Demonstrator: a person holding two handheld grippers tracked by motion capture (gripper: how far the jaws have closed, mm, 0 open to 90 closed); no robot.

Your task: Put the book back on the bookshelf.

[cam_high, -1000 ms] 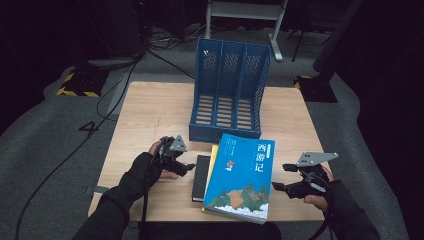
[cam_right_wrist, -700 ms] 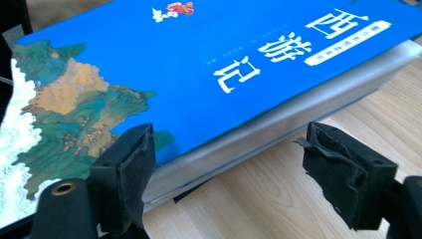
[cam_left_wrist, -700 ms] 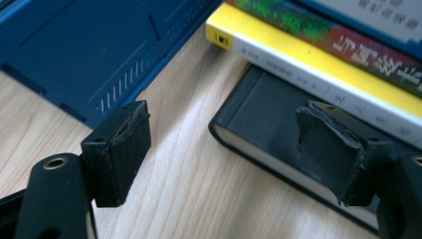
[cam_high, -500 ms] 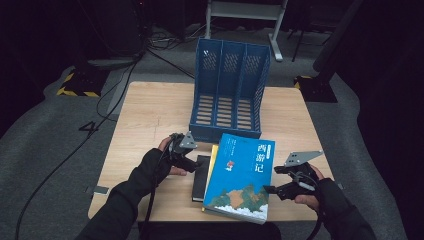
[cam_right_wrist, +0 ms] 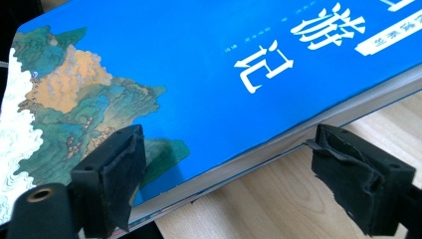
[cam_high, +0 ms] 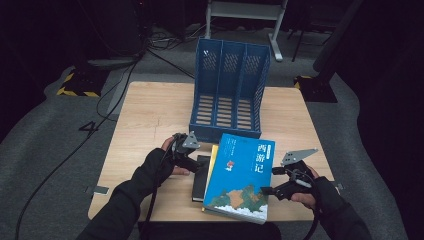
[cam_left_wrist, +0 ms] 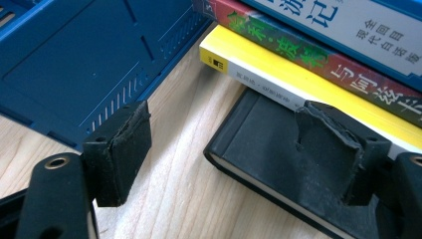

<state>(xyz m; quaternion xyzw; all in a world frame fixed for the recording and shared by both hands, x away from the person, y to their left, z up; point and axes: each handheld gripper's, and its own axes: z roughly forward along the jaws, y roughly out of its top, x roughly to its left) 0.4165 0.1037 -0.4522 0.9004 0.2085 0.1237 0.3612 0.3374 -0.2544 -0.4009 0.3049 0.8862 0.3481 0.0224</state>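
Note:
A stack of three books lies at the table's near edge: a blue book (cam_high: 242,175) (cam_right_wrist: 199,74) on top, a yellow book (cam_high: 214,155) (cam_left_wrist: 278,74) under it, and a black book (cam_high: 201,180) (cam_left_wrist: 268,144) at the bottom. My left gripper (cam_high: 196,162) (cam_left_wrist: 226,154) is open at the stack's left side, with the black book's corner between its jaws. My right gripper (cam_high: 269,181) (cam_right_wrist: 234,179) is open at the blue book's right edge. Its jaws have just been opening; one stands over the cover, the other beside the page edge, and neither presses.
A blue three-slot file rack (cam_high: 230,90) (cam_left_wrist: 89,69) lies on its back behind the stack, touching the books' far end. The wooden table (cam_high: 150,115) has bare room at the left and far right. Cables and a metal stand are on the floor beyond.
Both grippers have edged inward toward the book stack, the left one from the left, the right one from the right. The books and the rack have not moved.

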